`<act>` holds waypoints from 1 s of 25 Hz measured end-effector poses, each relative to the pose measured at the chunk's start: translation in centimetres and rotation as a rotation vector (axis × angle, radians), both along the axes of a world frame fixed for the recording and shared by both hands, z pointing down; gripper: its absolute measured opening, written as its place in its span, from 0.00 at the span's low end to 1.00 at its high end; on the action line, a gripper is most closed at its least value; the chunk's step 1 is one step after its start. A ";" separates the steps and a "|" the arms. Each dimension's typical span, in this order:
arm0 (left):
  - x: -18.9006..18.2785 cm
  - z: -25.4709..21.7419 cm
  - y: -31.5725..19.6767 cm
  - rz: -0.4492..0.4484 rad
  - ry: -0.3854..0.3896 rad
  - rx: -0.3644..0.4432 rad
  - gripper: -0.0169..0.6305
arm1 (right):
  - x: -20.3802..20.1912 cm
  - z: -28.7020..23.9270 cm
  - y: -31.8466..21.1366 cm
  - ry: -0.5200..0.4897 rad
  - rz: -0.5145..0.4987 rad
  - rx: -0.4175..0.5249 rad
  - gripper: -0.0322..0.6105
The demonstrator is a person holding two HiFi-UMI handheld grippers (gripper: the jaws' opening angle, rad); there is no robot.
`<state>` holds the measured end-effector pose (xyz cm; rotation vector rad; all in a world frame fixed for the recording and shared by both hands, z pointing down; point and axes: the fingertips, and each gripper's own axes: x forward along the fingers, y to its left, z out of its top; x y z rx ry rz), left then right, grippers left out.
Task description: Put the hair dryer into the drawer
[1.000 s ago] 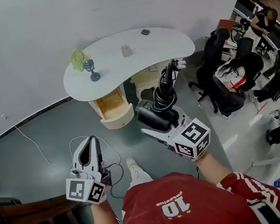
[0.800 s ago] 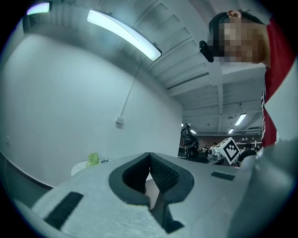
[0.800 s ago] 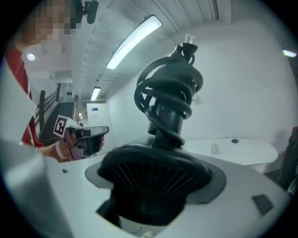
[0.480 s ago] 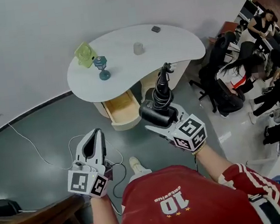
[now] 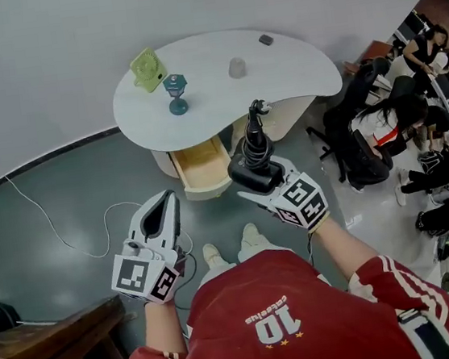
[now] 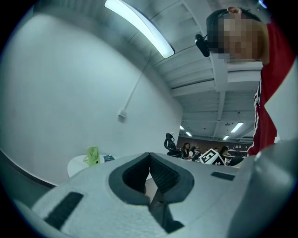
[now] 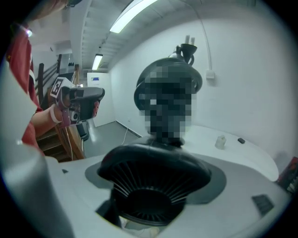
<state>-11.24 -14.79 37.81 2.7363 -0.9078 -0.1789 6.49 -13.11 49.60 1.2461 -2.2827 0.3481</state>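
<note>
Firmly clamped, the hair dryer (image 5: 252, 153) sits between the right gripper's (image 5: 268, 187) jaws
Its black body is just right of the open drawer (image 5: 204, 169) under the white table (image 5: 214, 94); the left gripper (image 5: 162, 211), jaws pressed together and empty, hovers well apart

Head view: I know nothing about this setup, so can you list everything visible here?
table: one, white, by the wall
drawer: one, pale wood, open under the table
fan: one, green, on the table's left end
goblet: one, teal, beside the fan
cup: one, pale, mid-table
cable: one, white, on the floor at left
seated people: several, dark clothes, at right
hair dryer: one, black, in the right gripper
left gripper: white, shut, empty
right gripper: white, shut on the hair dryer
</note>
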 end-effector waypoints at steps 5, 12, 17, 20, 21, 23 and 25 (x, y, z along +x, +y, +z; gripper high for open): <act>0.2 1.3 -0.5 -0.011 -0.053 0.005 0.03 | 0.4 3.6 -1.9 0.083 -0.085 -0.036 0.69; -0.6 2.4 -2.2 -0.091 -0.120 -0.024 0.02 | -0.7 9.2 -4.9 0.215 -0.282 -0.078 0.69; -0.2 2.9 -3.6 -0.152 -0.147 -0.048 0.03 | -1.0 13.2 -6.9 0.308 -0.424 -0.112 0.69; 0.2 3.3 -4.8 -0.182 -0.164 -0.069 0.03 | -1.0 15.5 -8.3 0.356 -0.494 -0.128 0.69; 0.4 3.4 -5.2 -0.189 -0.170 -0.074 0.03 | -0.9 16.3 -8.8 0.370 -0.515 -0.134 0.69; 0.8 3.5 -6.0 -0.202 -0.180 -0.079 0.02 | -0.7 17.7 -9.6 0.400 -0.558 -0.146 0.69; 1.1 3.4 -6.7 -0.220 -0.187 -0.084 0.02 | -0.5 19.1 -10.1 0.429 -0.605 -0.158 0.69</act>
